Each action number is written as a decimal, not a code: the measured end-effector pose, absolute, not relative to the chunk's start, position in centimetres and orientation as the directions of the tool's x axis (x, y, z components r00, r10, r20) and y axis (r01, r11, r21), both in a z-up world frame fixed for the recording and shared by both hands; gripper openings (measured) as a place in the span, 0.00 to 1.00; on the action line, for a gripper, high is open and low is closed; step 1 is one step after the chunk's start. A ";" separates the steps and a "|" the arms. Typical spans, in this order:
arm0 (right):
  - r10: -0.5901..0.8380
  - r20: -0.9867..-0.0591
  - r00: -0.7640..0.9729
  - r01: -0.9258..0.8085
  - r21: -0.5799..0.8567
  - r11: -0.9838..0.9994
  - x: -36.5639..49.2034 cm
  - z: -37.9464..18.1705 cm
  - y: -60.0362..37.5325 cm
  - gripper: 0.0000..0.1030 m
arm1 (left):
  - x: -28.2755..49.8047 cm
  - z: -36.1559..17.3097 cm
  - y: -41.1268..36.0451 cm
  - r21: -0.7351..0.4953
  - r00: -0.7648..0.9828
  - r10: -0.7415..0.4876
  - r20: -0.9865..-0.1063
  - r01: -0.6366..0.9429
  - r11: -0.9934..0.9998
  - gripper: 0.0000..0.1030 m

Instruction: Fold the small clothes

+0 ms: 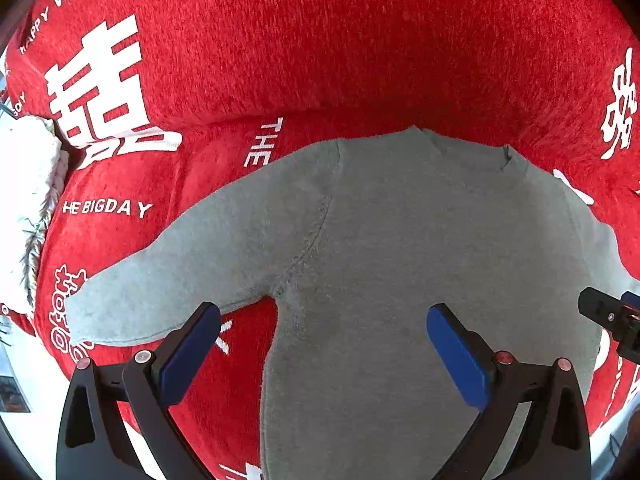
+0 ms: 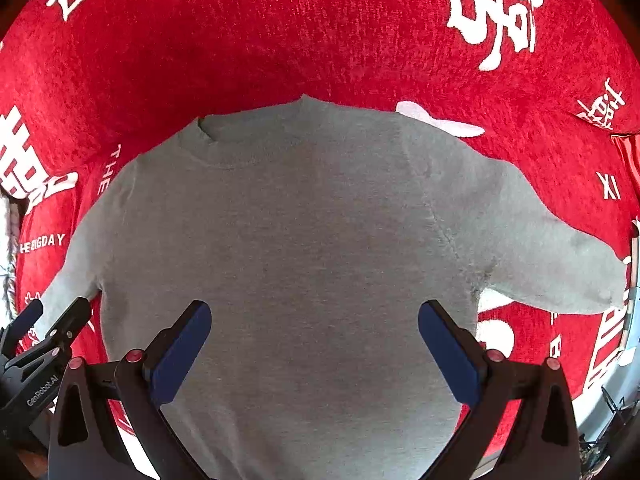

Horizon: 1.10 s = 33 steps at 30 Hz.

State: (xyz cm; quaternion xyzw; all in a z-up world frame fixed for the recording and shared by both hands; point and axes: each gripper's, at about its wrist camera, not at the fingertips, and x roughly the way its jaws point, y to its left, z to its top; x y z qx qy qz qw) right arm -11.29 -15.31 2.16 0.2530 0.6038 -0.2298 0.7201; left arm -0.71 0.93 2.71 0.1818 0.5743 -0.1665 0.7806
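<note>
Sweater (image 2: 288,248) lies flat and unfolded on the red cover (image 2: 280,40), both grippers (image 1: 324,344) (image 2: 316,340) spread empty above it, so folding probably starts by pinching a sleeve (image 1: 168,276).

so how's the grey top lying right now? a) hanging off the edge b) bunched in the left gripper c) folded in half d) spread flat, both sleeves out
d: the grey top lies flat on the red cover, one sleeve out to each side, and both the left gripper and the right gripper are open above it, holding nothing.
</note>
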 end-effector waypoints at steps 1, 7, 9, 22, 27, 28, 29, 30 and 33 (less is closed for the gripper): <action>-0.026 -0.986 0.165 0.637 0.086 0.766 -11.3 2.2 -15.3 1.00 | -0.7 2.7 1.0 0.092 0.283 -0.050 -0.958 0.466 0.880 1.00; -0.031 -0.986 0.166 0.636 0.083 0.767 -11.4 2.2 -15.3 1.00 | -0.8 2.6 1.0 0.087 0.277 -0.054 -0.959 0.472 0.877 1.00; -0.031 -0.986 0.165 0.638 0.083 0.765 -11.4 2.2 -15.2 1.00 | -0.8 2.5 1.1 0.088 0.277 -0.054 -0.959 0.475 0.876 1.00; -0.020 -0.987 0.157 0.643 0.087 0.761 -11.3 1.9 -14.7 1.00 | -0.4 2.3 1.9 0.085 0.264 -0.047 -0.964 0.466 0.880 1.00; -0.024 -0.987 0.159 0.640 0.085 0.764 -11.1 2.1 -14.5 1.00 | -0.3 2.1 2.2 0.082 0.257 -0.045 -0.965 0.461 0.884 1.00; -0.024 -0.987 0.159 0.639 0.084 0.765 -11.1 2.1 -14.4 1.00 | -0.4 2.1 2.3 0.082 0.256 -0.044 -0.966 0.461 0.884 1.00; -0.025 -0.987 0.157 0.639 0.082 0.765 -11.1 2.0 -14.3 1.00 | -0.4 2.0 2.4 0.082 0.254 -0.043 -0.966 0.461 0.883 1.00; -0.025 -0.987 0.157 0.638 0.082 0.765 -11.1 2.0 -14.3 1.00 | -0.4 2.0 2.4 0.083 0.253 -0.042 -0.967 0.462 0.883 1.00; -0.028 -0.988 0.155 0.639 0.079 0.765 -11.0 2.0 -14.1 1.00 | -0.5 1.8 2.7 0.083 0.248 -0.039 -0.968 0.462 0.883 1.00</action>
